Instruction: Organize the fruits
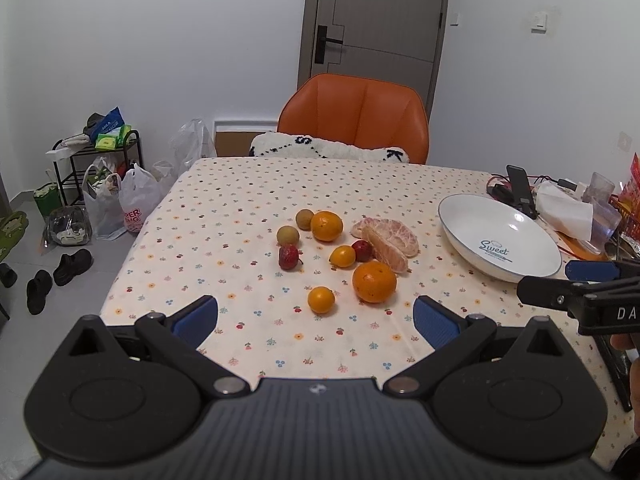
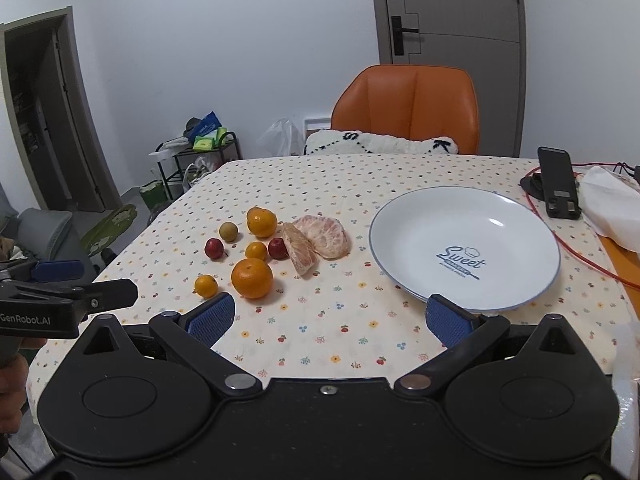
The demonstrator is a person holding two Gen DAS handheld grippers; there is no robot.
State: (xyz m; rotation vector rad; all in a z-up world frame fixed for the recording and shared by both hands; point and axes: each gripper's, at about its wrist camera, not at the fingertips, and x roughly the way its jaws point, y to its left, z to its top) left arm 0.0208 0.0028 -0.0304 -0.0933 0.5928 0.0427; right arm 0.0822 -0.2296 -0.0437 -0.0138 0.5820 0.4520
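Orange leather chair (image 2: 406, 108) with knitted white cushion (image 2: 380, 143); black phone (image 2: 558, 182) (propped upright), red cable (image 2: 576, 256), floral-print tablecloth (image 2: 320, 184).

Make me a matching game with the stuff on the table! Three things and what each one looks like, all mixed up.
Things:
1. plate
2. peeled citrus
3. phone

Descriptions:
A. black, propped upright
B. white, nothing in it
C. pinkish, skin taken off

Pairs: 1-B, 2-C, 3-A
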